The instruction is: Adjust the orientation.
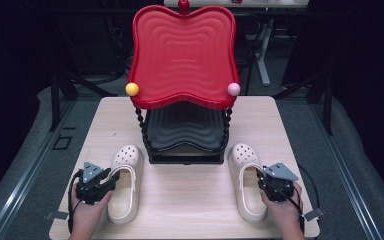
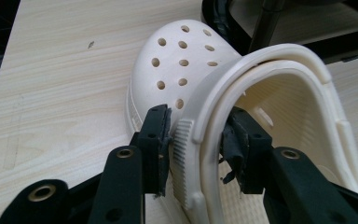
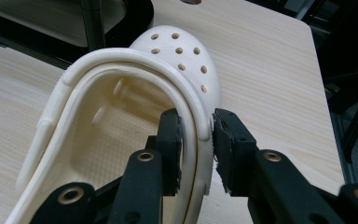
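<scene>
Cream foam clogs lie on the wooden counter: left tongs pinch the left clog's outer wall, right tongs pinch the right clog's. Likely next: lifting both toward the red-and-black two-tier rack beyond.

two cream perforated clogs lie upright, toes toward the rack.
</scene>
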The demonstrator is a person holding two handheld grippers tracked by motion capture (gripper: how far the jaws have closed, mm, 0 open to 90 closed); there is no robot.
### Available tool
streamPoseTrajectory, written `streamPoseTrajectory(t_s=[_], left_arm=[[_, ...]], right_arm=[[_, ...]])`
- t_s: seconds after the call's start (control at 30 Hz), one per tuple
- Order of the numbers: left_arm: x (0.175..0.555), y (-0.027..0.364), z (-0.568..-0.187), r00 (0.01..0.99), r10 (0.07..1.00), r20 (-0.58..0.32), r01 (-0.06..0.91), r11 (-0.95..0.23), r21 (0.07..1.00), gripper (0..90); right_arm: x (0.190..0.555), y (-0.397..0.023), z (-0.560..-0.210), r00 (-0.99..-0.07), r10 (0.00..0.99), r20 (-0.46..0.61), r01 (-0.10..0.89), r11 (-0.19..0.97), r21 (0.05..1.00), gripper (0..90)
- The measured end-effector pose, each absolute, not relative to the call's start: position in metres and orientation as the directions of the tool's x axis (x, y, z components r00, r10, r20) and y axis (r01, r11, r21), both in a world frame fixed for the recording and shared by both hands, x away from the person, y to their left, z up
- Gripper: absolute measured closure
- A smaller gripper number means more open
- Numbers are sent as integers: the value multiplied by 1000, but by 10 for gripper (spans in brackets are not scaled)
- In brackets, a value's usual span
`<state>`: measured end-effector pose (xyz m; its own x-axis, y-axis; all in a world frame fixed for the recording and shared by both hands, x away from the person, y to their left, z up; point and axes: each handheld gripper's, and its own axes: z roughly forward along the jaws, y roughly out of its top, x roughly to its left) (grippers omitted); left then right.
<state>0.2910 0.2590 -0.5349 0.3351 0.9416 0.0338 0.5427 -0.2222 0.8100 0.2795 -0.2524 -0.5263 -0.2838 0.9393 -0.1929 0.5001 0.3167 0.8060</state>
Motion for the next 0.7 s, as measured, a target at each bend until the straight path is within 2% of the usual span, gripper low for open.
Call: streamPoseTrajectory(t_s=[0.33, 0.7], left_arm=[[289, 257, -534, 319, 946, 56, 539, -230, 810, 666], [289, 256, -532, 312, 947, 80, 540, -246, 805, 726]], right_arm=[[284, -249, -529, -283, 933, -221, 504, 341, 794, 698], [285, -249, -529, -277, 936, -218, 511, 335, 791, 751]])
